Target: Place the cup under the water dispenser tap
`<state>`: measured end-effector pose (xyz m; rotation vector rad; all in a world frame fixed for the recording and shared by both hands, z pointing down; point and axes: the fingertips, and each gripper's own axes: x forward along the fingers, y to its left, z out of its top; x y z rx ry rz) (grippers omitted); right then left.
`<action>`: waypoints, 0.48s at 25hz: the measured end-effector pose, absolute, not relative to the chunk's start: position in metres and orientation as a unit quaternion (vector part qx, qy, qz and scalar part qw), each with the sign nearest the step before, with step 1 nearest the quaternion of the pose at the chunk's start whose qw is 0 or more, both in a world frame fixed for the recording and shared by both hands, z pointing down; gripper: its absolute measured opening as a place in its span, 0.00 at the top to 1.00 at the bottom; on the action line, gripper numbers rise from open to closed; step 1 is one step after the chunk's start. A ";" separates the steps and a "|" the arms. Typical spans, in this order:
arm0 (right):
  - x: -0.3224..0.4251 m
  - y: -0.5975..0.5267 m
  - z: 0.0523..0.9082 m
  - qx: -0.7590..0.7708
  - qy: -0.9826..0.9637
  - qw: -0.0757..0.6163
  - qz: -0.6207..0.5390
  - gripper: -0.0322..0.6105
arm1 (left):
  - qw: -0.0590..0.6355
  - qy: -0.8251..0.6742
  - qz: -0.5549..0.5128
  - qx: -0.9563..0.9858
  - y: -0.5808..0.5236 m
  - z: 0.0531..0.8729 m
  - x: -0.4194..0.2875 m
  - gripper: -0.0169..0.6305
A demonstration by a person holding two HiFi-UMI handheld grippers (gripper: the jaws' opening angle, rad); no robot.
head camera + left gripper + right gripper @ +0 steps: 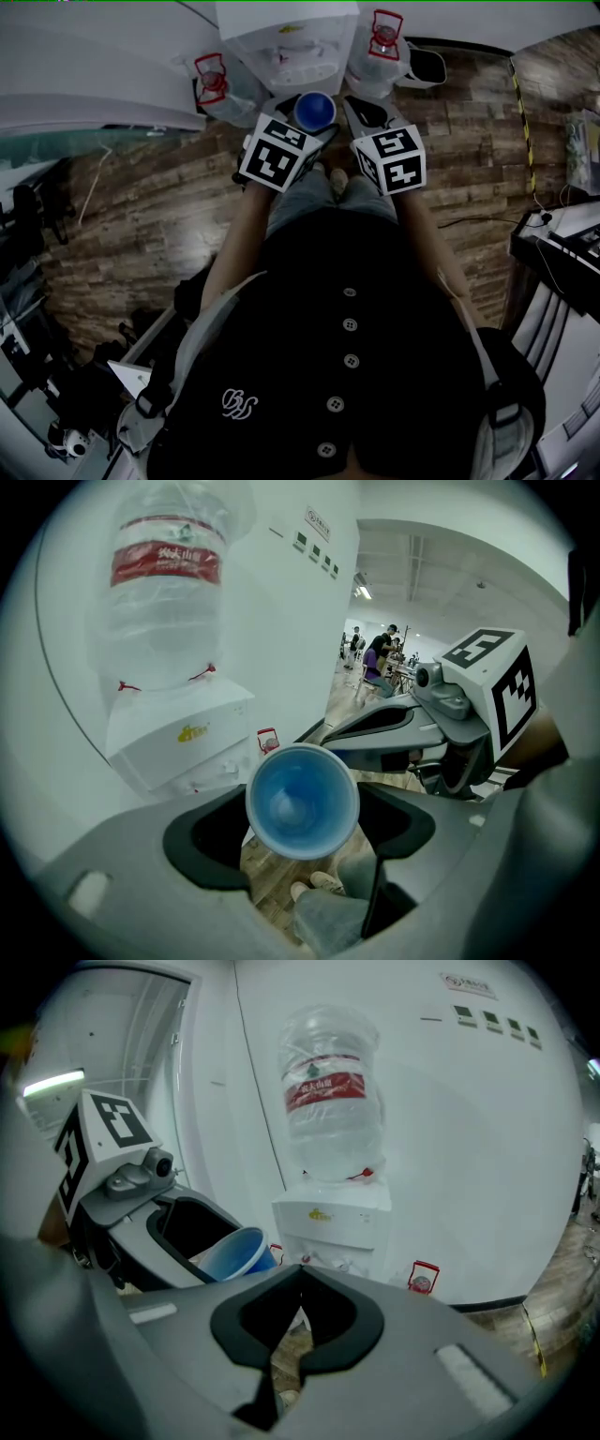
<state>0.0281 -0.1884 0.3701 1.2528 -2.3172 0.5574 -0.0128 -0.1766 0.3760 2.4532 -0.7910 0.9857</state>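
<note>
A blue cup (302,797) is pinched between the widely spread jaws of the left claw (304,810), its mouth turned back toward that claw's camera. Only its blue inner wall and bottom are seen. A clear bottle (328,1091) with a red label is seated upside down on the white water dispenser (334,1224); how much it contains cannot be told. Two further bottles with red tops are set on the wooden floor (141,216), one at the dispenser's left (214,80) and one at its right (384,42).

The cup is held in the air in front of the dispenser, clear of the taps. In the right gripper view it is seen to the near left of the dispenser's front, apart from it. The right claw (301,1271) is held just right of the left one, and its jaws are pressed together with nothing between them.

The cup's inside is given only by the left gripper view, where people (375,653) are also made out in the far background. The cup's outer wall and the taps are shown better by the right gripper view. Both marker cubes and the flanking bottles are taken in at once from the head view.
</note>
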 end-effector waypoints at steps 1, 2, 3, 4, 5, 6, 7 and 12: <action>0.027 -0.189 0.370 0.456 -0.837 0.223 0.204 0.95 | 0.190 -0.279 0.351 0.873 -0.179 0.375 -0.014 0.41; 0.025 -0.190 0.371 0.458 -0.835 0.224 0.207 0.95 | 0.190 -0.277 0.351 0.874 -0.182 0.375 -0.015 0.41; 0.025 -0.190 0.371 0.460 -0.833 0.225 0.211 0.95 | 0.190 -0.274 0.352 0.875 -0.184 0.375 -0.016 0.41; 0.024 -0.191 0.372 0.462 -0.830 0.226 0.214 0.95 | 0.191 -0.270 0.354 0.875 -0.185 0.375 -0.017 0.41; 0.024 -0.191 0.373 0.465 -0.828 0.225 0.216 0.95 | 0.192 -0.267 0.355 0.875 -0.186 0.376 -0.017 0.41; 0.024 -0.192 0.374 0.468 -0.826 0.223 0.218 0.95 | 0.192 -0.264 0.356 0.876 -0.187 0.376 -0.018 0.41; 0.024 -0.193 0.375 0.471 -0.825 0.222 0.220 0.95 | 0.193 -0.261 0.357 0.876 -0.188 0.377 -0.018 0.41; 0.022 -0.189 0.380 0.474 -0.818 0.227 0.236 0.95 | 0.198 -0.252 0.360 0.876 -0.186 0.382 -0.020 0.41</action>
